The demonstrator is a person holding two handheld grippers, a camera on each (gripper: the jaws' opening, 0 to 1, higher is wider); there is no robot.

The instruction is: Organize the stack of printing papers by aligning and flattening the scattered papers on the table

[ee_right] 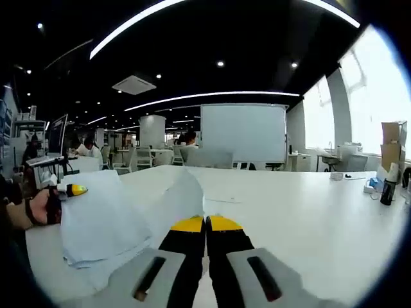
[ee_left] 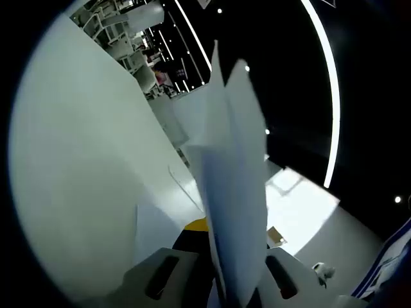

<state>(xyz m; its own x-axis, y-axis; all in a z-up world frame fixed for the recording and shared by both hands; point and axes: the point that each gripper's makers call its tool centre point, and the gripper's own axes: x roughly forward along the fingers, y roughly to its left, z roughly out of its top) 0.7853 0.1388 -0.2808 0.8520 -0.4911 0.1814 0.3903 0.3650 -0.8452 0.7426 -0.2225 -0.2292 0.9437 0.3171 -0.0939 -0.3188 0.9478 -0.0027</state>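
A loose stack of white printing papers (ee_left: 234, 186) stands on edge between the jaws of my left gripper (ee_left: 221, 247), which is shut on it; one yellow fingertip (ee_left: 196, 224) shows beside the sheets. In the right gripper view the same papers (ee_right: 109, 221) lie fanned and curled on the white table (ee_right: 308, 212). The left gripper (ee_right: 72, 190) grips their left edge there, a person's hand (ee_right: 32, 208) behind it. My right gripper (ee_right: 205, 223) is shut, yellow tips touching, just right of a raised paper corner (ee_right: 185, 191). I cannot tell if it touches the sheet.
The white table (ee_left: 83, 160) runs far ahead. A dark bottle (ee_right: 386, 191) and cardboard boxes (ee_right: 392, 138) sit at its right end. A whiteboard (ee_right: 244, 133), chairs and seated people (ee_right: 189, 139) stand behind; a monitor (ee_right: 58, 135) is at the left.
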